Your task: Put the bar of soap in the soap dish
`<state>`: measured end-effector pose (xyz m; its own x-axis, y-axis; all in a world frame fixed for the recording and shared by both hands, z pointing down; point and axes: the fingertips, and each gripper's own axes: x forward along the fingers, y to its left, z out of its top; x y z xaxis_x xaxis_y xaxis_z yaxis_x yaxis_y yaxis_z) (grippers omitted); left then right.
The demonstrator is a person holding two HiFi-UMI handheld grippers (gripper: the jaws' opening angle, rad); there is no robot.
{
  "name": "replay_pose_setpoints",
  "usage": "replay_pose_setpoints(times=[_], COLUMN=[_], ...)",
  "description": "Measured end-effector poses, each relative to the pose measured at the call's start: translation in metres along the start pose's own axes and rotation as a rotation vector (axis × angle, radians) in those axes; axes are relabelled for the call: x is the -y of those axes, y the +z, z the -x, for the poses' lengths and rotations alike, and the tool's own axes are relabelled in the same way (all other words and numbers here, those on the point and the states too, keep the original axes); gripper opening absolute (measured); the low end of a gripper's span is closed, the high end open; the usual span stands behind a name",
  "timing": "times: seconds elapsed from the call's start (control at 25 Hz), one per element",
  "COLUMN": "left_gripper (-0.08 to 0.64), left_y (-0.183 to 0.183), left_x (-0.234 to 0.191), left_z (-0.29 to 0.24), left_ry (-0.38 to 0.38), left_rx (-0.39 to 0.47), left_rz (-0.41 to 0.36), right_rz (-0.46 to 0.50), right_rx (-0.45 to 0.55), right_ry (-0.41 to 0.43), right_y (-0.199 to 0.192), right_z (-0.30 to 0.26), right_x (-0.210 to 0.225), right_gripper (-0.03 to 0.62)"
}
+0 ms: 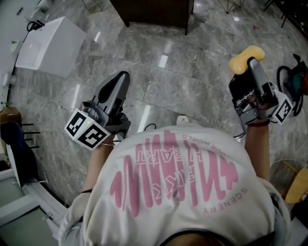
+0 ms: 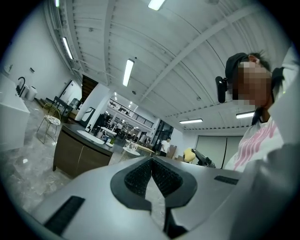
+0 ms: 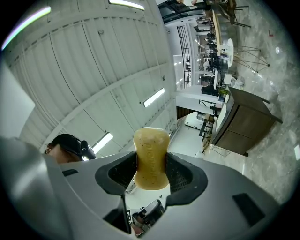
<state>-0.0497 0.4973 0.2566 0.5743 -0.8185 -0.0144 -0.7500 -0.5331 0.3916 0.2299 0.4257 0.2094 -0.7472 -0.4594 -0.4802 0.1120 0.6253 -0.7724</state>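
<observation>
A grey marble floor [image 1: 183,72] fills the head view, seen from steeply above. A white box-shaped unit [image 1: 50,45] stands by its upper left corner, and a dark wooden cabinet [image 1: 154,12] is cut off by the top edge. The lower half of the view is taken up by a white shirt [image 1: 183,192] with pink print.

Two grippers are counted, one in each hand, and each carries one marker cube. The left gripper [image 1: 123,75] is held up over the floor at the left, with its cube [image 1: 86,129] nearest the shirt. In the left gripper view its jaws [image 2: 151,164] are brought together, the dark pads meeting at the tips with only a sliver of gap below, and nothing is held between them. Beyond them a dark counter [image 2: 79,150] is seen under a white ceiling with strip lights.

One bar of soap [image 1: 246,58] is counted, yellow and rounded. It is clamped upright in the right gripper [image 1: 250,65] at the right, well above the floor, with the second cube [image 1: 285,108] just beside the wrist. In the right gripper view the soap [image 3: 151,159] is pinched at its middle by both pads of the gripper [image 3: 151,171], and its top stands clear above them. Raised lettering on the bar cannot be read. Both hands are mostly hidden behind the grippers. A dark object [image 1: 296,79] at the right edge is cut off and cannot be identified.
</observation>
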Motion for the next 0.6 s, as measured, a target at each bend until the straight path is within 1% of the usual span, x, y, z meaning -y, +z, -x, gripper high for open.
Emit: replay_pose_setpoints(times=[0.28,0.44,0.6], left_gripper=[-0.002,-0.002,-0.002], left_y=[-0.005,-0.007,-0.013], left_x=[-0.004,-0.010,-0.014], left_z=[-0.053,-0.080,-0.077], left_ry=[0.010,0.024,0.032], left_rx=[0.002,-0.008,-0.010], left_rz=[-0.002,0.004,0.020], right_rz=[-0.044,-0.067,-0.059], right_rx=[0.000,0.010,0.008], right_ry=[-0.008,-0.012,-0.015], right_y=[0.044,0.072,0.071], right_z=[0.001,-0.008,-0.007], right_x=[0.043,0.067,0.069], right_gripper=[0.193,0.193,0.193])
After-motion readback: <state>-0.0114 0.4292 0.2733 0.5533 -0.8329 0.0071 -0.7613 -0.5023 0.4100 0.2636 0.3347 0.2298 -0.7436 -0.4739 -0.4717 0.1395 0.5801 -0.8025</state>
